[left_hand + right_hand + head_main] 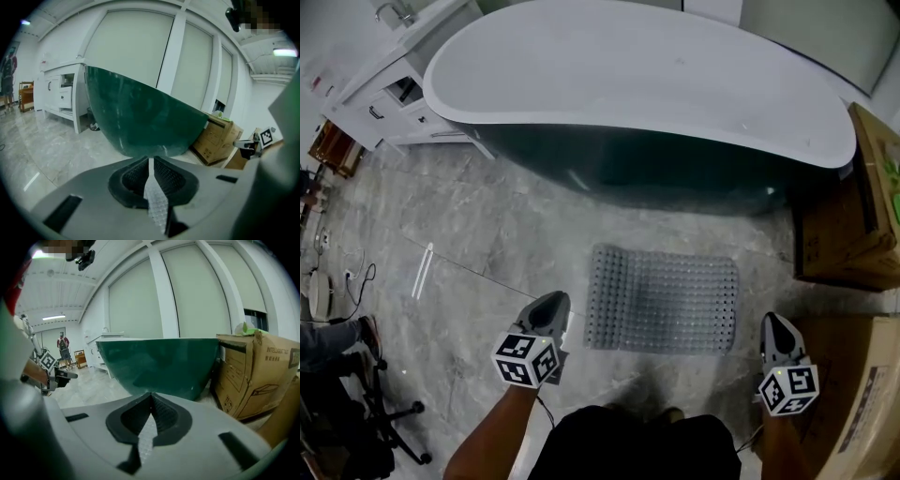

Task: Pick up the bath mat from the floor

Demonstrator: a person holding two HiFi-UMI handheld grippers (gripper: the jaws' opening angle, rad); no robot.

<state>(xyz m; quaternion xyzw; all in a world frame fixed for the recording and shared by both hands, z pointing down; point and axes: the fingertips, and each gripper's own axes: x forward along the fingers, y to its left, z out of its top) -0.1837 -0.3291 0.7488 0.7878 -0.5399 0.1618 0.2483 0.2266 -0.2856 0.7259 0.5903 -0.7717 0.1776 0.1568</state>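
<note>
At 6 o'clock in the head view the person's dark clothing [633, 441] covers the floor [487, 244] along the bottom edge, and both forearms are cut off there. The left gripper [551, 302] hovers at 7 o'clock. Its fingers [136, 176] are pressed together with nothing between them, and its tip is just beside the near left corner of the bath mat [664, 302]. The right gripper [775, 323] is at 5 o'clock, its fingers [161, 414] likewise closed and empty, near the mat's near right corner but apart from it.

The grey studded mat lies flat on the marbled floor between the two grippers, toward 12 o'clock, with all four edges showing. Bare floor opens out toward 9 and 10 o'clock. At 3 o'clock, cardboard boxes [844, 234] stand near the mat's right edge, partly out of frame.

Beyond the mat the green bathtub [637, 159] with its white rim spans 11 to 2 o'clock, its base lost in shadow. A white vanity cabinet [389, 98] at 10 o'clock is cropped. A dark chair base [389, 417] at 8 o'clock is hard to make out.
</note>
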